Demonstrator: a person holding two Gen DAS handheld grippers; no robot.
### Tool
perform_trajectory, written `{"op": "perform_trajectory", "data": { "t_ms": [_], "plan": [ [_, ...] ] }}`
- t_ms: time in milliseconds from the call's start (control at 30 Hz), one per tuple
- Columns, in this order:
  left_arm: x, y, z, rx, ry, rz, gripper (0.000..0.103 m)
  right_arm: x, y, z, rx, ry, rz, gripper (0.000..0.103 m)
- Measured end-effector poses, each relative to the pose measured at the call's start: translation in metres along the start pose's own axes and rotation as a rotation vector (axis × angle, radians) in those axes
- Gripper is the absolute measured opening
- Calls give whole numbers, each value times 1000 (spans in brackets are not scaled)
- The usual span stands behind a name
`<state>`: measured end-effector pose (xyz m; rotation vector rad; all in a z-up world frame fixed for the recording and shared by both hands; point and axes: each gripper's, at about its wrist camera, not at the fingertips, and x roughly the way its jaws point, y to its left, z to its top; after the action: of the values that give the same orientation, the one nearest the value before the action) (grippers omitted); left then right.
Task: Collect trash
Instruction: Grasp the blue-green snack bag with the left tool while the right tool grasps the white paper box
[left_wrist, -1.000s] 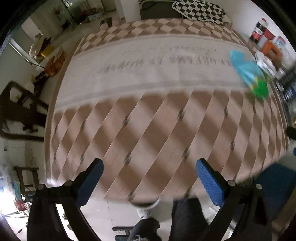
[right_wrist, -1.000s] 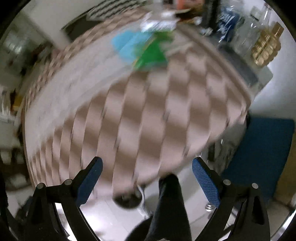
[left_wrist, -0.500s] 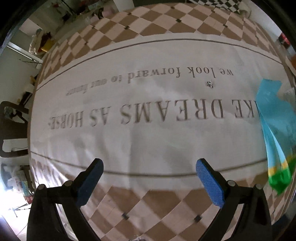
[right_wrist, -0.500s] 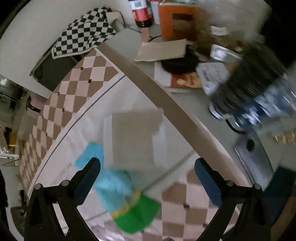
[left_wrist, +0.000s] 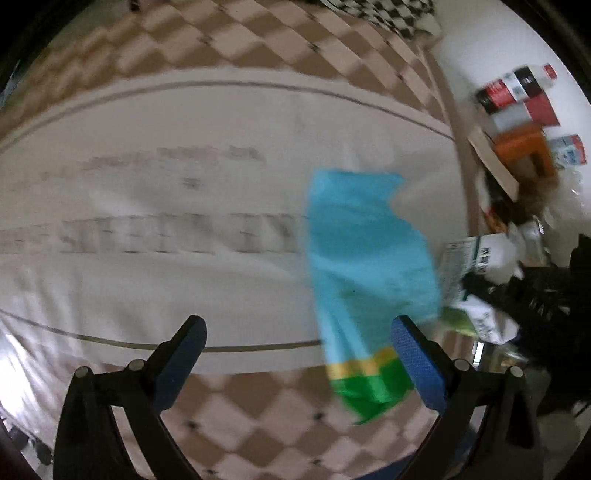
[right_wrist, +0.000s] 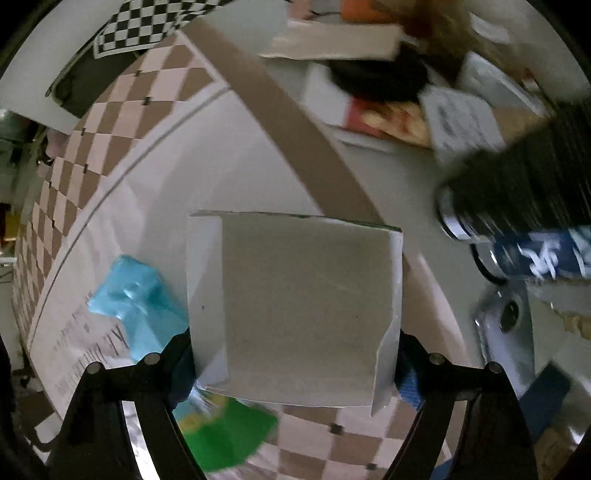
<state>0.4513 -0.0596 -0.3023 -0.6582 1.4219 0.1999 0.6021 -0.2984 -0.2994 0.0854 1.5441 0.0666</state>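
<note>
A flat grey cardboard box sits between the fingers of my right gripper, which points straight down at the table. Its jaws are closing, and both pads meet the box's side edges. A blue plastic wrapper with a yellow and green end lies on the tablecloth, partly under the box's left side. In the left wrist view the same wrapper lies in front of the right fingertip. My left gripper hovers open over the cloth with nothing between its fingers.
A checked tablecloth with a white lettered band covers the table. The grey strip beyond its edge holds clutter: a black pan, cardboard, a dark blue can, bottles, an orange box and crumpled packaging.
Both grippers swept right across the table toward the wrapper. The right gripper dropped over the grey box and its jaws narrowed onto it. The left gripper stayed open.
</note>
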Motion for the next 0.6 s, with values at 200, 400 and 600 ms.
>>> {"op": "perform_trajectory", "data": {
  "t_ms": [200, 400, 600],
  "plan": [
    [39, -20, -1, -9, 85, -41, 58, 2, -15, -5, 18, 2, 2, 87],
    [21, -27, 1, 31, 11, 14, 7, 5, -8, -13, -2, -4, -19, 87],
    [-6, -7, -2, 71, -79, 83, 1, 3, -3, -23, -25, -20, -6, 86]
  ]
}}
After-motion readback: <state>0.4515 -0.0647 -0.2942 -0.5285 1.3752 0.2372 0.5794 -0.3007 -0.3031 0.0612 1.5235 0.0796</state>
